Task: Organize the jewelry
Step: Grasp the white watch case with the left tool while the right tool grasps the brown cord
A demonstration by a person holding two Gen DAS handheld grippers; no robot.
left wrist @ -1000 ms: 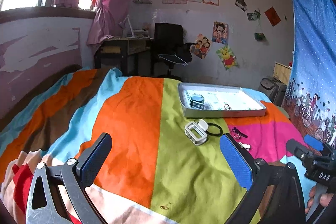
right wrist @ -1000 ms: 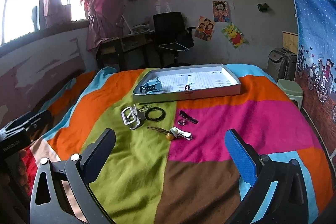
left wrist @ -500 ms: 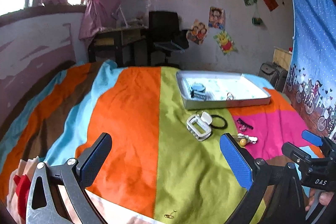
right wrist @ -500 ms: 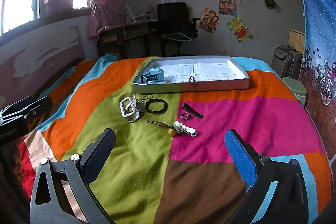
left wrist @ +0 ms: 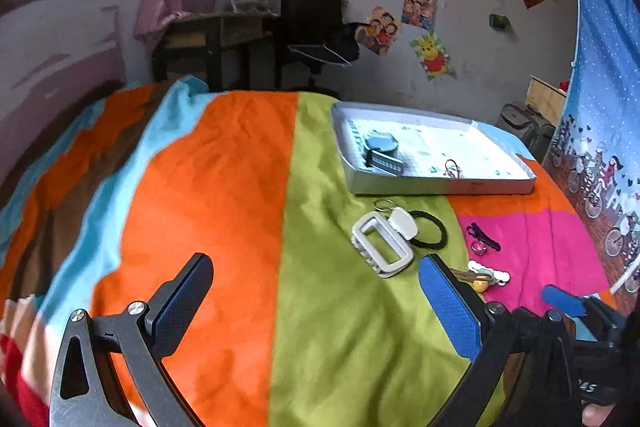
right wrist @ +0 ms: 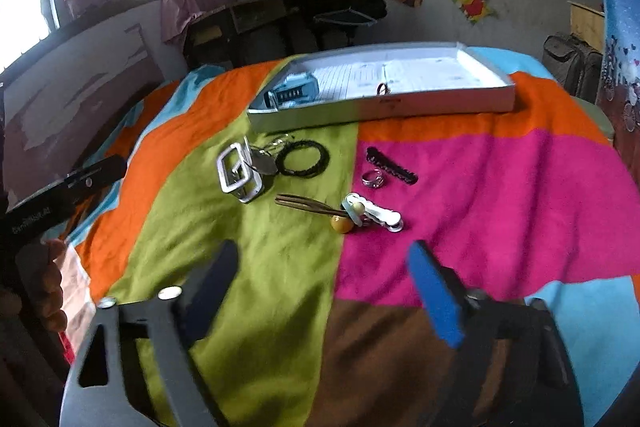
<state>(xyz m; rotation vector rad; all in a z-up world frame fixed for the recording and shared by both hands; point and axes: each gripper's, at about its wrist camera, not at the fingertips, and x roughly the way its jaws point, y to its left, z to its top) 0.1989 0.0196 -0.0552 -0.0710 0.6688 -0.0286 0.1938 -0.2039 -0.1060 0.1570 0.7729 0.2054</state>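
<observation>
The jaws of the right gripper (right wrist: 320, 291) had just been closing, yet they stood apart with nothing between them, above the striped, many-coloured blanket (right wrist: 500, 195). The jaws of the left gripper (left wrist: 316, 295) were wide and empty.

The jewelry lay in a loose group on the blanket, in front of the shallow white cardboard tray (right wrist: 400, 105). A white rectangular plastic hair claw (right wrist: 239, 173) lay on the green stripe, touching a set of keys (right wrist: 264, 161). Just beside them was a black round hair tie (right wrist: 304, 158). On the pink part lay a long black hair clip (right wrist: 392, 167) and a small silver ring (right wrist: 374, 179) near it. Nearest to the right gripper lay a brown hair stick with a yellow ball (right wrist: 320, 211), touching a white plastic clip (right wrist: 380, 215). Inside the tray, a pale blue box-like thing (right wrist: 294, 91) stood in the left corner.
</observation>
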